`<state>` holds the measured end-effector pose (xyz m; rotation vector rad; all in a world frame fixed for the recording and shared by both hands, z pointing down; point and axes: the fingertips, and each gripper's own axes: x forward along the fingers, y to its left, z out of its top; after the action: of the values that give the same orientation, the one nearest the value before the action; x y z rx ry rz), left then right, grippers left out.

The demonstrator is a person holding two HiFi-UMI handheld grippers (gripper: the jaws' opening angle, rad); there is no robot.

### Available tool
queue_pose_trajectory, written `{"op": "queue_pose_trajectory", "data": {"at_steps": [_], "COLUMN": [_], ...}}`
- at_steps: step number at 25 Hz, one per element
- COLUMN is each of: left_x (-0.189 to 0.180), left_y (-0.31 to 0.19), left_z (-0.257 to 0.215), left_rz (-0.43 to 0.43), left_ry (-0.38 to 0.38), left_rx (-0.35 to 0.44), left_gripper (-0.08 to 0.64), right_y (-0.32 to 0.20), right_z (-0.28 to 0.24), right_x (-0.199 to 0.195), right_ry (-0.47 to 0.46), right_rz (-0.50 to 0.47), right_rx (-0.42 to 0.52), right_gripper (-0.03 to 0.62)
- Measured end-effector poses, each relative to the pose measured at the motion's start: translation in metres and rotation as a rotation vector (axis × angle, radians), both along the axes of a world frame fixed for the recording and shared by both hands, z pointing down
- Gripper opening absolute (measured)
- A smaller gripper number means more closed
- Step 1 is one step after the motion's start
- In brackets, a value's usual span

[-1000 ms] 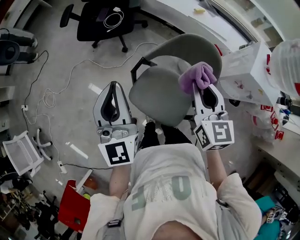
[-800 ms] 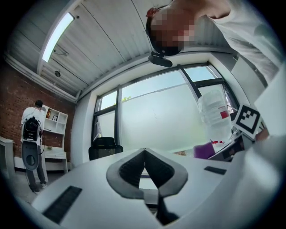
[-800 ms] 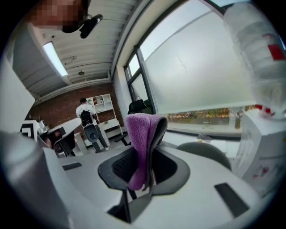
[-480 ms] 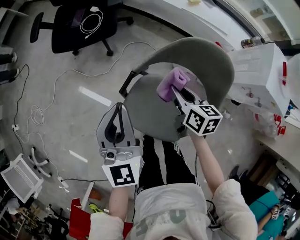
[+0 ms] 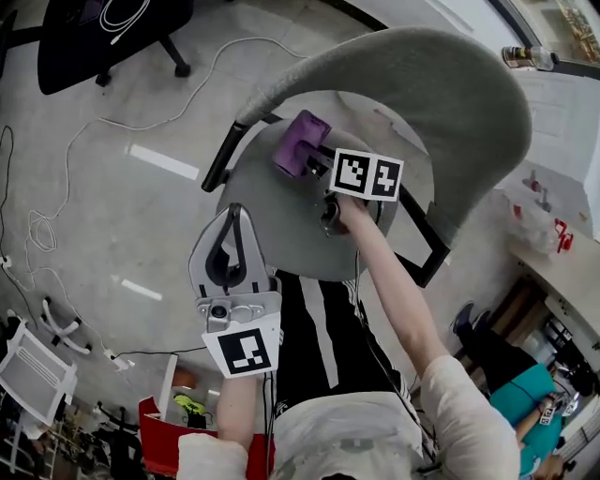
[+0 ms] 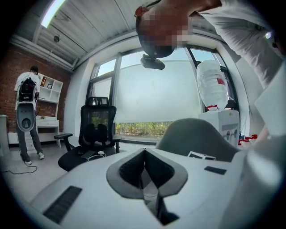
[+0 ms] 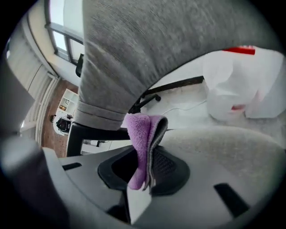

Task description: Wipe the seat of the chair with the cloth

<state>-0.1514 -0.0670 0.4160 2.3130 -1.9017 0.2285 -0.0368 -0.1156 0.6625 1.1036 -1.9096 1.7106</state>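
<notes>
Your right claw (image 5: 317, 161) is clamped on the folded purple fleece cloth (image 5: 300, 142), which sits at the 11 o'clock edge of the grey fabric chair seat (image 5: 281, 225). Whether it touches the seat isn't clear. Your left claw (image 5: 232, 217) hangs at the seat's 7 o'clock, its jaws closed on nothing. The pale concrete floor (image 5: 112, 216) is strewn with white cables (image 5: 66, 178). A black office chair (image 5: 94, 28) stands at 10 o'clock.

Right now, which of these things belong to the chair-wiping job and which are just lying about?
In the job: purple cloth; grey chair seat; right tongs, shut on the cloth.

Just about: left tongs, shut and empty; black office chair; white cable on the floor.
</notes>
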Motion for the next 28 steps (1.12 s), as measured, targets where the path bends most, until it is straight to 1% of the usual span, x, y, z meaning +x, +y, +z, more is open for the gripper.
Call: {"op": "queue_pose_trajectory", "data": {"at_steps": [3,5,9,14,18,21,25,28], "left_x": [-0.002,-0.004,-0.008,-0.005,-0.002,0.002,0.007,0.011], "left_y": [0.005,0.007,0.008,0.005,0.004,0.003,0.001,-0.001], "left_z": [0.016,0.023,0.029,0.03,0.029,0.023,0.016,0.005], "left_rz": [-0.007,-0.013,-0.027,-0.021,-0.024,-0.014,-0.009,-0.004], "left_ry": [-0.007,-0.008,-0.006,-0.01,-0.006,-0.012,-0.003,0.013], "left_rx": [-0.031,-0.044,-0.06,-0.063,-0.071,-0.063,-0.065,-0.051], "left_gripper": [0.012,0.012,0.012,0.012,0.012,0.012,0.012,0.012], "right_y": [-0.001,-0.004,-0.005,-0.006,-0.002,0.003,0.016,0.031], "right_z": [0.02,0.029,0.046,0.051,0.051,0.053,0.055,0.056], "right_x": [-0.015,-0.024,-0.03,-0.018,0.002,0.025,0.068,0.107], "right_ry": [-0.044,-0.046,0.006,0.06,0.129,0.159,0.221,0.284], "right_rz": [0.012,0.002,-0.036,-0.074,-0.08,-0.054,-0.021,0.013], "right_rx": [-0.064,-0.089,-0.116,-0.116,-0.12,-0.139,-0.162,-0.19], "right_gripper": [0.084,0.084,0.084,0.084,0.084,0.084,0.084,0.084]}}
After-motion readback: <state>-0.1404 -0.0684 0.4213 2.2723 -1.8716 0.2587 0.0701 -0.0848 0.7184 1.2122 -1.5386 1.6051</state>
